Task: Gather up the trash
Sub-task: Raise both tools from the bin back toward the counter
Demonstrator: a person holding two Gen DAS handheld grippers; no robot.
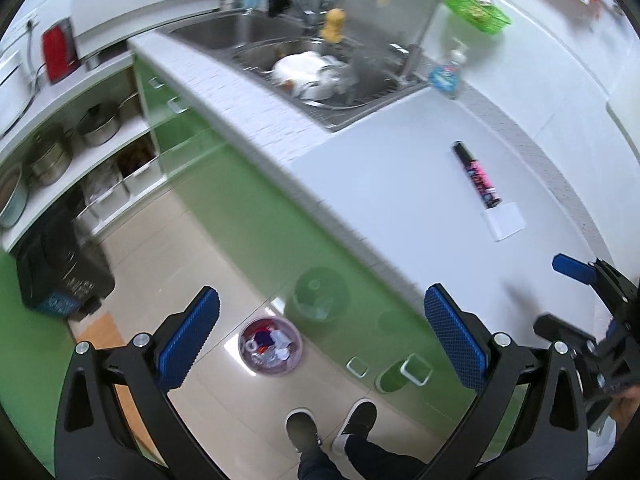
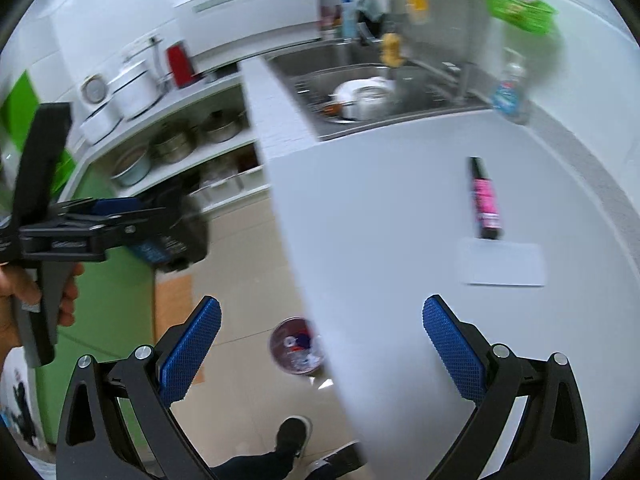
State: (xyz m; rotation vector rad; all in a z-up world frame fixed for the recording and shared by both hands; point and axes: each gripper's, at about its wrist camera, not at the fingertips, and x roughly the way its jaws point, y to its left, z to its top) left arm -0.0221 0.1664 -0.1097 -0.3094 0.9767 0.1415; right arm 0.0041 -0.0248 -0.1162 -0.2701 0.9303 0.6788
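Trash on the tabletop (image 1: 400, 184): a dark tube (image 1: 477, 175) with a pink label, and a white paper slip (image 1: 505, 221) touching its near end.

Left wrist view. My left gripper (image 1: 320, 344) hangs over the floor beside the tabletop edge, its blue fingers (image 1: 188, 340) wide apart and holding nothing. The tube lies flat, well ahead and to the right of the fingers, its long axis running away from me toward the sink (image 1: 320, 76). The slip lies just nearer than the tube. A bin (image 1: 270, 345) stands on the floor almost directly below the fingers, already holding scraps. My right gripper (image 1: 576, 270) shows at the right edge, over the tabletop; its fingers cannot be judged from here.

Right wrist view. My right gripper (image 2: 322, 344) straddles the tabletop edge, fingers (image 2: 454, 350) spread wide and empty. The slip (image 2: 505, 262) lies just ahead of the right finger, the tube (image 2: 485, 200) beyond it, end touching the slip. The bin (image 2: 297, 345) sits on the floor between the fingers, partly hidden by the tabletop.

Handling, as I judge it. The tube looks light, stiff and smooth; it may roll, so I would close across its middle, fingers square to its length. The slip looks thin and limp, lying flush; it would need pinching at an edge or sliding to the tabletop rim first.
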